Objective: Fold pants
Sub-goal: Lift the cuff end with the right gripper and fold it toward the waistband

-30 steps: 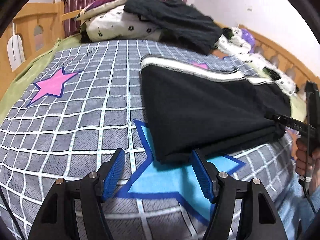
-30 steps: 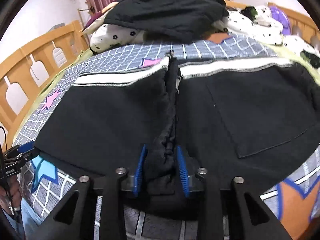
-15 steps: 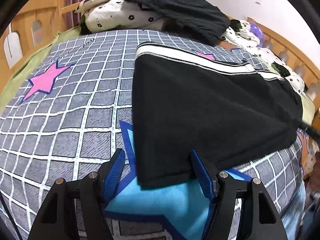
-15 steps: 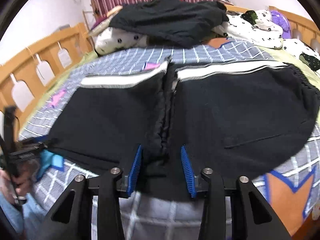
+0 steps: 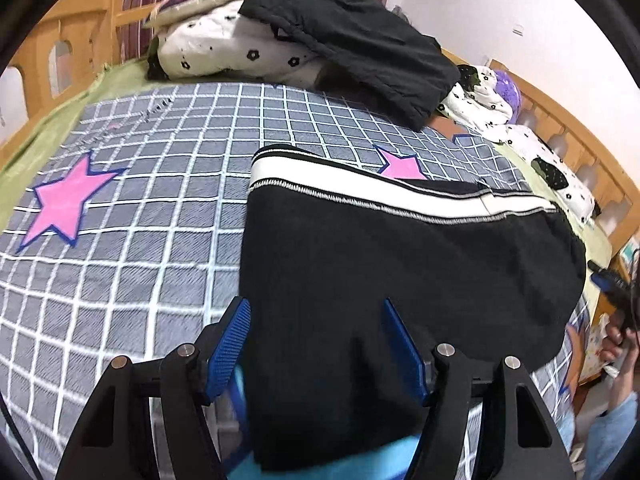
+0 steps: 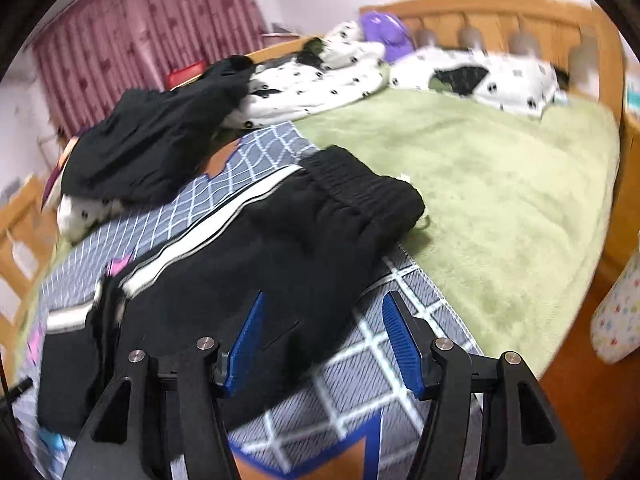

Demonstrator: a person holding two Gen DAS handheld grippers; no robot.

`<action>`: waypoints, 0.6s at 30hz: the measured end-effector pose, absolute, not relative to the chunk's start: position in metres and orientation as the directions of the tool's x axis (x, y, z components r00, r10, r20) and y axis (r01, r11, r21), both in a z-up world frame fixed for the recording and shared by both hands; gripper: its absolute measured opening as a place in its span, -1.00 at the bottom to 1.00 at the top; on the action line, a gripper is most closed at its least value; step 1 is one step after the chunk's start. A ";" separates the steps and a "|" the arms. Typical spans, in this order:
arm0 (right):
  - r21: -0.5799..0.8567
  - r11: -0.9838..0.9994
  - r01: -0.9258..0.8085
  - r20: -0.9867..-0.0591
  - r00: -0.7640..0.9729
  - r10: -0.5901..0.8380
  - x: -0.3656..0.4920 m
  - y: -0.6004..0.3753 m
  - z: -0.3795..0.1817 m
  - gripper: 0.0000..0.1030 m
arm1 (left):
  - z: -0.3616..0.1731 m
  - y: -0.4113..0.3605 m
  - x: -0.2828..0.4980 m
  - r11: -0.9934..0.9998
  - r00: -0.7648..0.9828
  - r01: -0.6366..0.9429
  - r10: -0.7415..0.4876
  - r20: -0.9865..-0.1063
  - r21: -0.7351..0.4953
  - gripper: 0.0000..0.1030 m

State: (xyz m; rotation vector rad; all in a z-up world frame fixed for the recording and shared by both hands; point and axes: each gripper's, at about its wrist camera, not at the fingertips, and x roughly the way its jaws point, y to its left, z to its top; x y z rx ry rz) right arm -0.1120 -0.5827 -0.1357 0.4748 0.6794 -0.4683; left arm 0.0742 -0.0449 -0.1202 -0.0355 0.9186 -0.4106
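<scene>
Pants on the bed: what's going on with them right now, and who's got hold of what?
A person is folding black pants with a white side stripe on a checked blanket, a gripper in each hand. The pants lie flat, folded leg on leg. The left gripper hangs open over the leg end, gripping nothing. The right gripper has just been opening; its jaws stand apart near the waistband end, with no cloth pinched.

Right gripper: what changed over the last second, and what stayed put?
The right gripper let go of the bunched middle fold of the black pants; its jaws have just been opening, and it swung toward the waistband end. The left gripper moved in over the hem, open throughout. The pants stayed flat.
</scene>
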 end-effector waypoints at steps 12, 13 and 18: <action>0.292 0.787 0.543 -0.740 0.649 -0.173 -0.042 -0.617 -0.181 0.26 | -0.168 -0.040 0.146 0.908 0.422 0.312 -0.396 -0.816 -0.279 0.09; 0.291 0.783 0.549 -0.742 0.647 -0.178 -0.039 -0.618 -0.181 0.26 | -0.168 -0.042 0.149 0.905 0.418 0.317 -0.402 -0.815 -0.284 0.02; 0.263 0.792 0.551 -0.718 0.660 -0.221 -0.034 -0.611 -0.168 -0.61 | -0.152 -0.052 0.150 0.895 0.435 0.346 -0.419 -0.797 -0.282 -0.80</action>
